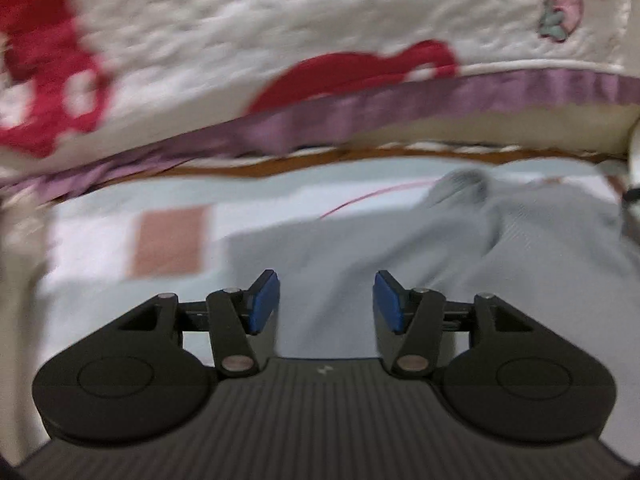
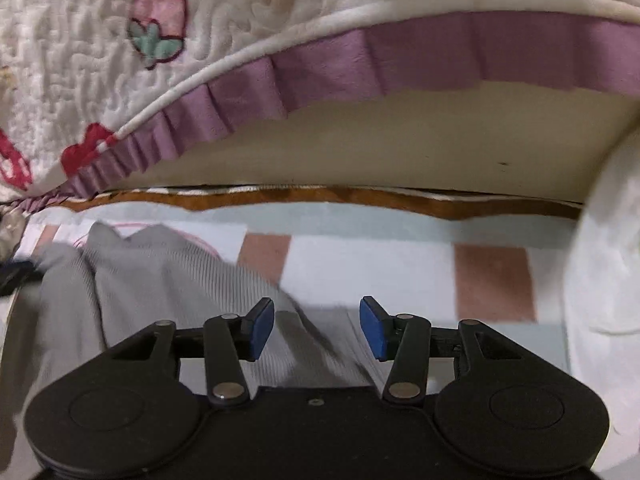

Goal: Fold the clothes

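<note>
A grey ribbed garment (image 1: 460, 248) lies crumpled on a checked pale blue, white and pink bed sheet (image 1: 168, 240). My left gripper (image 1: 326, 302) is open and empty, low over the garment's left part. In the right wrist view the garment (image 2: 160, 280) spreads to the left and a strip of it runs under the open jaws. My right gripper (image 2: 317, 328) is open and empty above that edge. Both views are blurred by motion.
A cream quilted blanket with a purple ruffle and strawberry prints (image 1: 320, 40) is piled along the far side; it also shows in the right wrist view (image 2: 280, 68). A white fluffy pillow or blanket (image 2: 600, 280) stands at the right. The checked sheet (image 2: 400, 272) lies right of the garment.
</note>
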